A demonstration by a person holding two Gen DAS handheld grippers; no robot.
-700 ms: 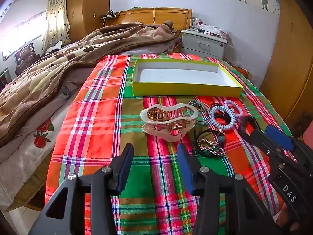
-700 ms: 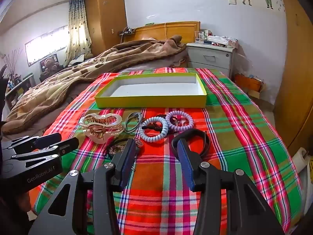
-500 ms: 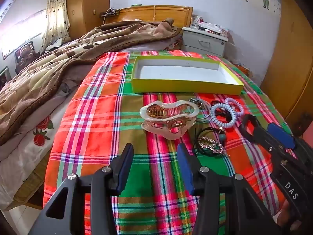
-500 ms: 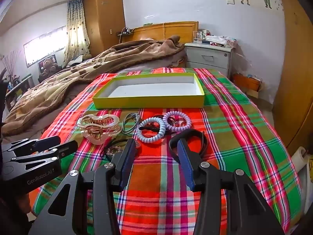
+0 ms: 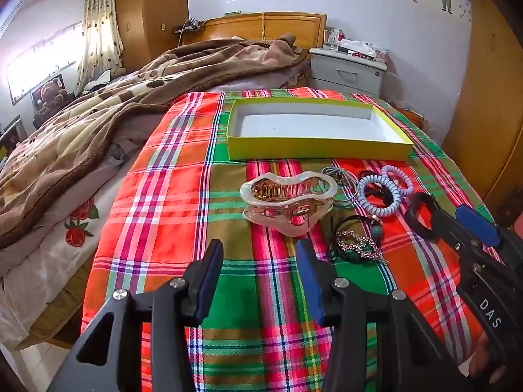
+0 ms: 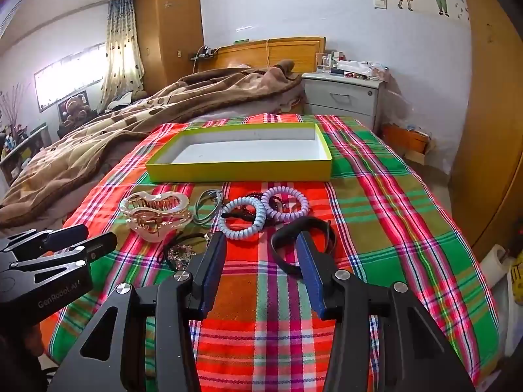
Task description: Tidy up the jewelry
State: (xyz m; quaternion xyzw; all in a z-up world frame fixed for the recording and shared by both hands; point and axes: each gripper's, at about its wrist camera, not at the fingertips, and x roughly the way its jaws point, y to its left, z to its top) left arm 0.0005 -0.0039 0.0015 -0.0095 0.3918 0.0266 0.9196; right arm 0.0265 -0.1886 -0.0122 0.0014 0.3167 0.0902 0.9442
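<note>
While I hold both claws above the foot of a bed spread with a bright plaid cloth (image 5: 157, 215), the left claw (image 5: 258, 254) is spread wide with nothing between its fingers, hovering just short of a large cream and gold hair clip (image 5: 289, 201). My right claw (image 6: 261, 245) is spread wide too; its right finger lies over a black band (image 6: 284, 245) resting on the cloth, without pinching it. The jewelry sits in a loose cluster in the middle of the cloth: the hair clip at the left, then a grey-green loop (image 6: 207, 207), a pale blue coil tie (image 6: 242, 219) and a lilac coil tie (image 6: 286, 204) side by side with dark beads between them, and a sparkly rhinestone piece (image 5: 358, 245) on black cords nearest me. Beyond the cluster lies a shallow yellow-green tray (image 6: 238, 171) with a white inside, holding nothing. A brown blanket (image 5: 98, 114) is heaped further up the bed.
</note>
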